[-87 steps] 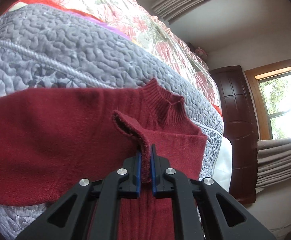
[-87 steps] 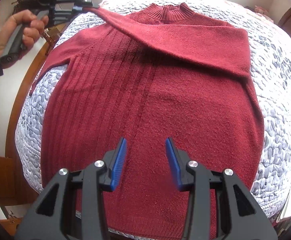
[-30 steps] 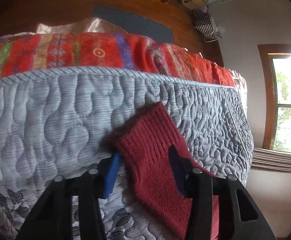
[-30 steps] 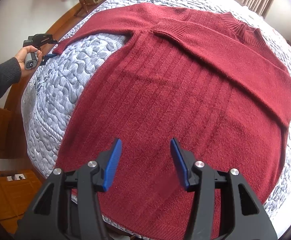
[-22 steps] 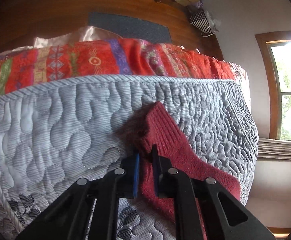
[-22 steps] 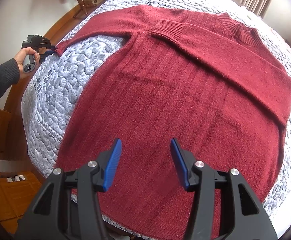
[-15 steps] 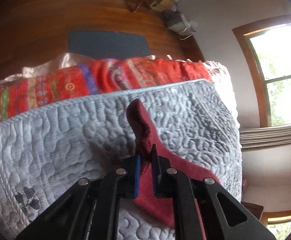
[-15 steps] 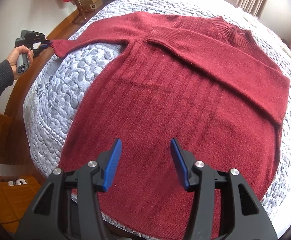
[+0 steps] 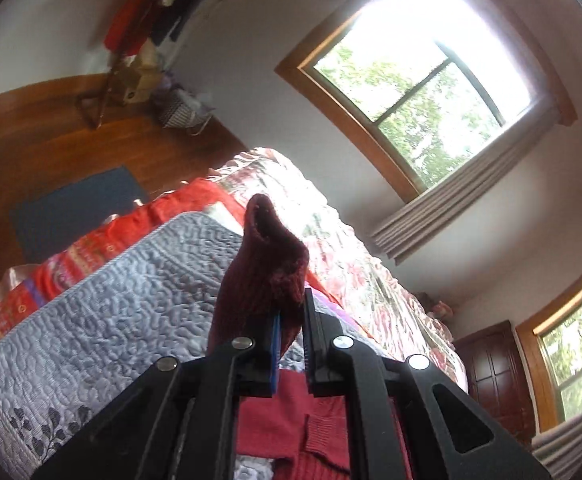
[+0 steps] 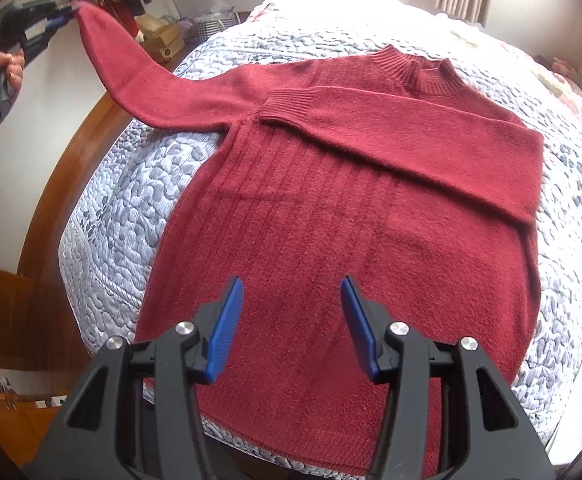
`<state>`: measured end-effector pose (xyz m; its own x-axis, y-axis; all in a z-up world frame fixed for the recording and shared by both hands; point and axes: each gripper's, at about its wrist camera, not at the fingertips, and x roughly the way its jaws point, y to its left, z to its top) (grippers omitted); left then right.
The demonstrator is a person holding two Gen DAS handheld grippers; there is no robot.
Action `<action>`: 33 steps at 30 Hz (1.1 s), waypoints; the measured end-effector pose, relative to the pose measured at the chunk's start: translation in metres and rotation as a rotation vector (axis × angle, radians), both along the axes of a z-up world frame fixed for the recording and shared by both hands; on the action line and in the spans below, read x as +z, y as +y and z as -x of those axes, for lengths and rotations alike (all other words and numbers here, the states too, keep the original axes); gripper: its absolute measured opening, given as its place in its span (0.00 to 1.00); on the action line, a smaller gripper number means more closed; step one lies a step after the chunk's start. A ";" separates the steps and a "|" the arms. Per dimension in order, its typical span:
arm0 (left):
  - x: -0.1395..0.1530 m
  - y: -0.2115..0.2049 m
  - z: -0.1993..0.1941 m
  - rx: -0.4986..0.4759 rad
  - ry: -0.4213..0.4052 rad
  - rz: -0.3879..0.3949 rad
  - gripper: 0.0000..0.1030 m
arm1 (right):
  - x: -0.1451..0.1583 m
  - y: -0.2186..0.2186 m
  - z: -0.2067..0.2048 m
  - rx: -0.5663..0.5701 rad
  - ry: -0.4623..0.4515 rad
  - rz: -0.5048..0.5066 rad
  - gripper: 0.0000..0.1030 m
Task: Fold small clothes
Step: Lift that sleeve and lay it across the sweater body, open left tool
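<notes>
Sweater (image 10: 331, 220) flat on the bed quilt (image 10: 131, 208), 1 sleeve (image 10: 411, 128) already folded across the chest, the other sleeve's cuff (image 9: 267, 264) pinched aloft by the left hand-held gripper (image 9: 291, 344), right hand-held gripper (image 10: 293, 328) spread and idle above the hem; second sleeve and body folds remaining.

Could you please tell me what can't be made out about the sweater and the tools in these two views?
- Sweater hem: right wrist view, hidden behind the right tool.
- Sweater body: left wrist view, mostly blocked by the left tool.
- Cuff grip: right wrist view, too small.
</notes>
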<state>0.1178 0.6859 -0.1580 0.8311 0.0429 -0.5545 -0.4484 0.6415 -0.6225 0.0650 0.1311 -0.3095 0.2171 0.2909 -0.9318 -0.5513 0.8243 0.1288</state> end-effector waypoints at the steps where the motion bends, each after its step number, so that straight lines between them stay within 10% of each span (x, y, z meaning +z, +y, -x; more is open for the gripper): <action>1: 0.007 -0.013 -0.010 -0.032 -0.007 -0.014 0.09 | 0.001 -0.005 0.000 -0.011 -0.002 -0.002 0.49; 16: -0.017 -0.227 -0.145 -0.470 0.051 -0.097 0.09 | 0.000 -0.097 -0.008 -0.221 -0.008 0.002 0.49; 33: -0.207 -0.399 -0.201 -0.769 0.387 -0.062 0.09 | -0.035 -0.166 -0.024 -0.384 0.063 0.023 0.49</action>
